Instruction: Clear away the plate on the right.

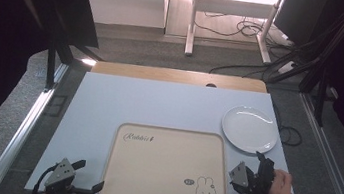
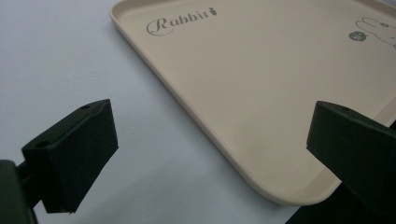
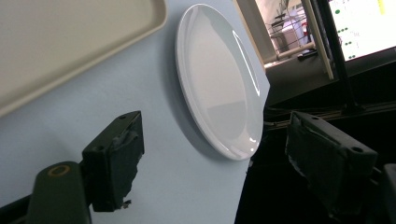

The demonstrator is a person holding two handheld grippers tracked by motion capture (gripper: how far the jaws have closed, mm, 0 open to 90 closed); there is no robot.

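A beige tray [image 1: 161, 161] printed with a rabbit and the word "Rabbit" lies empty at the near middle of the light blue table [image 1: 159, 105]. A white plate [image 1: 249, 129], also empty, rests to its far right. My left gripper [image 1: 90, 174] is open at the tray's near left corner. In the left gripper view that corner of the tray [image 2: 261, 93] sits between the spread jaws of the left gripper [image 2: 210, 154]. A hand holds my right gripper [image 1: 252, 163] open just short of the plate. In the right gripper view the plate [image 3: 215, 79] lies ahead of the right gripper [image 3: 212, 158], beside the tray [image 3: 70, 32].
The table's right edge runs close past the plate, with one right jaw over the drop. A wooden strip [image 1: 177, 76] borders the far side. Metal frame rails flank the table. Behind are a white desk frame [image 1: 192, 24], floor cables and a lit monitor [image 3: 364, 23].
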